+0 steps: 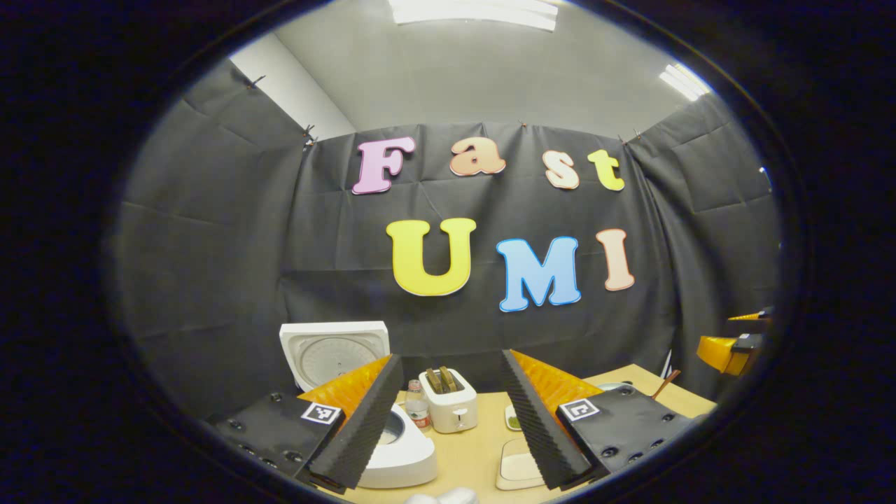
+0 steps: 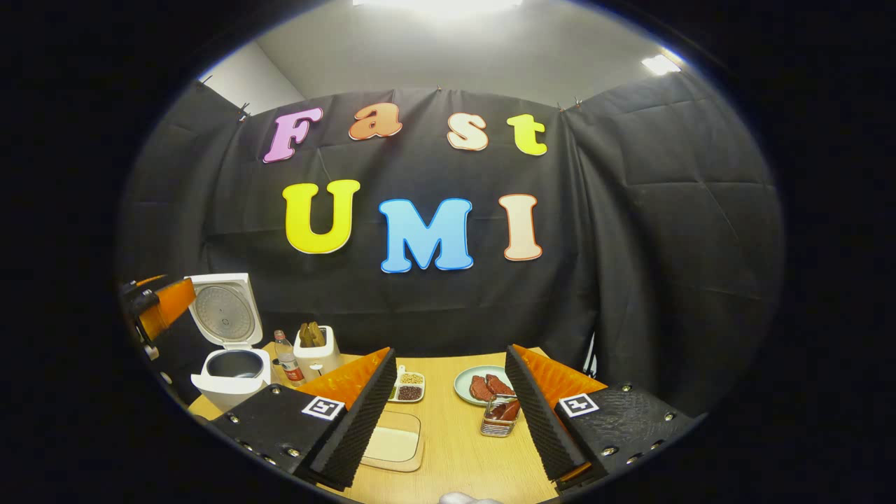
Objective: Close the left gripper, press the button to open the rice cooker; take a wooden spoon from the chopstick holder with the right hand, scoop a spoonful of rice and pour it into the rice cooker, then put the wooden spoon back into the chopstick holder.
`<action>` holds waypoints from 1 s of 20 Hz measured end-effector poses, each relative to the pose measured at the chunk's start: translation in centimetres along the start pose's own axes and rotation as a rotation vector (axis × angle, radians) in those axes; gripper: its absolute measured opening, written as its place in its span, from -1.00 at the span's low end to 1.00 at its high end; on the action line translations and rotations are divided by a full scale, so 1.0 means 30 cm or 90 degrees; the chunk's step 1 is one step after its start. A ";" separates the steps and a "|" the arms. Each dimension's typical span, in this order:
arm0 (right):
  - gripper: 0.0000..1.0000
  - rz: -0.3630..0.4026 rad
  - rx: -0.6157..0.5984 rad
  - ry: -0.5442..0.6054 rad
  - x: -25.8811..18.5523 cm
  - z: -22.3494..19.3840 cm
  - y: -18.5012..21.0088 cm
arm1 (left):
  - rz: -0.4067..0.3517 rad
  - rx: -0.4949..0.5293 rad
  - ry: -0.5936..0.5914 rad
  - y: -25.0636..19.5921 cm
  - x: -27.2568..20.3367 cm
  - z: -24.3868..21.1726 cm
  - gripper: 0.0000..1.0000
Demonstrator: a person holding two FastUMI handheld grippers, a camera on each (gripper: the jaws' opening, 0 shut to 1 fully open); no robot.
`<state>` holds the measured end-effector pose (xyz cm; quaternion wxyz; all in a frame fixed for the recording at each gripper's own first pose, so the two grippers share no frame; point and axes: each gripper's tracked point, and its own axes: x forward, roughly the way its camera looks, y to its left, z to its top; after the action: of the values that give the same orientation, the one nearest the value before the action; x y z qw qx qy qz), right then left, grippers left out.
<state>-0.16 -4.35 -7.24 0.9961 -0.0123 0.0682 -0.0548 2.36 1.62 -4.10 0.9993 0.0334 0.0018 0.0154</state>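
Already open: cooker (image 2: 231, 350) at the left end of the tabletop (image 2: 455, 434), lid (image 2: 222, 311) upright, pot bare. Button step judged done, so next the spoon. Left hand-held gripper (image 1: 448, 413) raised above the tabletop just right of the cooker, fingers apart, clamped on nothing. Right hand-held gripper (image 2: 448, 413) likewise spread and empty, hovering over the middle of the tabletop above a flat tray (image 2: 393, 441). Chopstick holder hard to make out; a thin wooden stick (image 1: 665, 383) poking up at the right edge in the left gripper view, probably the spoon handle, not certain. Best to swing the right hand-held gripper toward that handle, line the fingers either side of the shaft, pinch high on it, then lift straight up to clear the holder. Worth keeping clear of the plate (image 2: 467, 381) and the small wire basket (image 2: 498, 420) nearby. Rice supply not clearly identifiable; small dish (image 2: 409, 386) of grains near centre.
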 end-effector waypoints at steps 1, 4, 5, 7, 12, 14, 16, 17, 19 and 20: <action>0.91 -0.005 0.003 0.009 0.010 -0.037 -0.018 | -0.003 -0.002 -0.002 -0.009 0.005 -0.002 0.90; 0.91 -0.022 0.037 0.050 0.053 -0.169 -0.090 | -0.012 -0.008 -0.003 -0.047 0.007 -0.008 0.99; 0.91 -0.024 0.050 0.060 0.073 -0.213 -0.112 | -0.014 -0.010 -0.001 -0.059 0.007 -0.019 0.96; 0.91 -0.038 0.070 0.085 0.119 -0.307 -0.178 | -0.007 -0.003 0.006 -0.076 0.016 -0.033 0.92; 0.92 -0.052 0.140 0.153 0.309 -0.519 -0.314 | 0.006 -0.012 0.029 -0.144 0.069 -0.071 0.92; 0.92 -0.050 0.165 0.172 0.401 -0.585 -0.353 | 0.010 -0.009 0.046 -0.177 0.110 -0.116 0.97; 0.92 -0.053 0.183 0.186 0.499 -0.640 -0.392 | 0.013 -0.010 0.064 -0.222 0.147 -0.160 0.97; 0.92 -0.055 0.194 0.187 0.551 -0.660 -0.412 | 0.017 -0.009 0.071 -0.237 0.163 -0.173 0.97; 0.93 -0.057 0.226 0.195 0.658 -0.698 -0.446 | 0.017 -0.011 0.076 -0.275 0.193 -0.187 0.95; 0.96 -0.058 0.237 0.201 0.702 -0.714 -0.458 | 0.014 -0.009 0.079 -0.298 0.210 -0.193 0.99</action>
<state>16.16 -20.71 -30.84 0.9546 0.1773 0.2113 -0.1124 8.91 -6.73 -10.50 0.9973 0.0250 0.0631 0.0288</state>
